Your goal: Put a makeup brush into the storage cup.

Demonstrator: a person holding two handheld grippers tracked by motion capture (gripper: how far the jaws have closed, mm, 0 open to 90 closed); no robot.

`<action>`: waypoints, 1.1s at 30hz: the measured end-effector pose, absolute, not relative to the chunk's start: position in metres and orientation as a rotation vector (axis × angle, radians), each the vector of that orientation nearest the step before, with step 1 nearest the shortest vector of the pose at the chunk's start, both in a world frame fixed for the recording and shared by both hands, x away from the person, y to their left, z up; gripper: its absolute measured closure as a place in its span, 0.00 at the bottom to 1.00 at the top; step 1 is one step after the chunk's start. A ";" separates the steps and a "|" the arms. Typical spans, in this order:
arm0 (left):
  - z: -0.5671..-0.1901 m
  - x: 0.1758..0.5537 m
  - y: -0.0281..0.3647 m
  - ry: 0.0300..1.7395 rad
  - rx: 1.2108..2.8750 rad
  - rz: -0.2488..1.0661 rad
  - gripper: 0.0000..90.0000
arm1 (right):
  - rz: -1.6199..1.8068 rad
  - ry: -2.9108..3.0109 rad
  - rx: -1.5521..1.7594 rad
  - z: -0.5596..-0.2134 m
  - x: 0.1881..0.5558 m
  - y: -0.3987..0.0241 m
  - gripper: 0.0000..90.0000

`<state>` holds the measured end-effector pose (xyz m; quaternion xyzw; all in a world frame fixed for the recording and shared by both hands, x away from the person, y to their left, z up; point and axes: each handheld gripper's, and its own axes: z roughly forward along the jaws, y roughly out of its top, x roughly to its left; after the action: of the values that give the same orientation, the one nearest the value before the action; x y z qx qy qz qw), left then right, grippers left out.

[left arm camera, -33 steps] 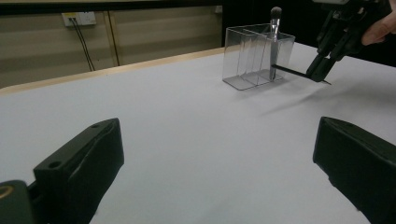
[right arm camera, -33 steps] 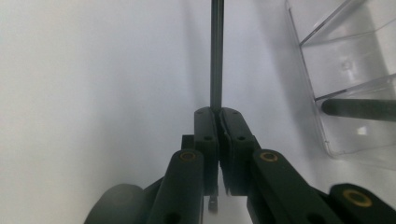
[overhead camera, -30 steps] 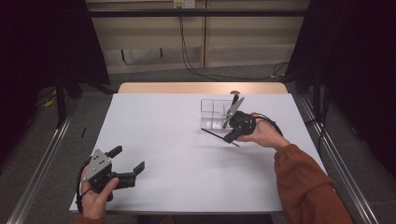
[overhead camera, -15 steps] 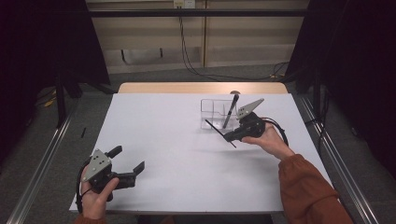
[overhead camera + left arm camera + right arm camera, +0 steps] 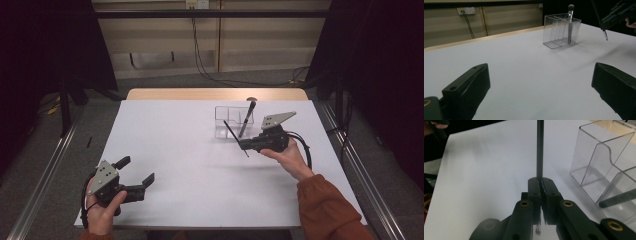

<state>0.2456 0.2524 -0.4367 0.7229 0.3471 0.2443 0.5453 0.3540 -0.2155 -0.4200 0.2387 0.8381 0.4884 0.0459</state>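
My right gripper (image 5: 243, 145) is shut on a thin black stick (image 5: 230, 130), just in front of a clear plastic organizer (image 5: 222, 112) at the table's back right. The stick (image 5: 539, 150) runs straight out past the closed jaws, and its pale tip (image 5: 604, 34) hangs above the table. A dark brush (image 5: 246, 120) stands tilted in the organizer (image 5: 561, 30), bristle head (image 5: 570, 6) up. My left gripper (image 5: 134, 175) stands open over the near left of the white table (image 5: 180, 150), with nothing between its jaws (image 5: 540, 75).
The organizer (image 5: 599, 157) has several compartments; the one nearest the held stick holds nothing I can see. The table has metal rails along both sides, with floor and cables beyond its far wooden edge (image 5: 215, 94). A cable loops from the right gripper past the person's wrist.
The right gripper has drifted right and toward the person with the stick still in it. The stick has swung from a shallow slant to a steeper one. The left gripper has stayed put.
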 end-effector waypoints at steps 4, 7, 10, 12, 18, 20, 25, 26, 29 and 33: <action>-0.437 0.246 0.252 0.824 1.714 0.577 0.02 | 1.544 2.558 0.725 -0.421 0.348 -0.217 0.96; -0.437 0.245 0.252 0.820 1.715 0.578 0.02 | 1.571 2.561 0.722 -0.422 0.345 -0.216 0.96; -0.437 0.245 0.252 0.819 1.713 0.574 0.02 | 1.577 2.557 0.693 -0.418 0.340 -0.215 0.96; -0.437 0.246 0.252 0.818 1.715 0.573 0.02 | 1.582 2.567 0.668 -0.415 0.336 -0.213 0.96; -0.438 0.246 0.251 0.819 1.716 0.571 0.02 | 1.602 2.595 0.628 -0.414 0.327 -0.207 0.96; -0.438 0.246 0.249 0.810 1.731 0.567 0.02 | 1.602 2.616 0.611 -0.415 0.325 -0.203 0.96; -0.438 0.246 0.247 0.792 1.739 0.570 0.02 | 1.598 2.668 0.589 -0.420 0.325 -0.197 0.96; -0.438 0.246 0.248 0.796 1.737 0.574 0.02 | 1.589 2.679 0.586 -0.420 0.324 -0.196 0.96; -0.438 0.246 0.248 0.797 1.735 0.570 0.02 | 1.571 2.727 0.550 -0.421 0.323 -0.190 0.96; -0.435 0.244 0.245 0.782 1.733 0.546 0.02 | 1.523 2.793 0.490 -0.419 0.321 -0.181 0.96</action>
<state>0.2445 0.2447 -0.4348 0.7319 0.3305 0.2306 0.5494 0.3212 -0.1806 -0.4189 0.1522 0.8670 0.4728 -0.0384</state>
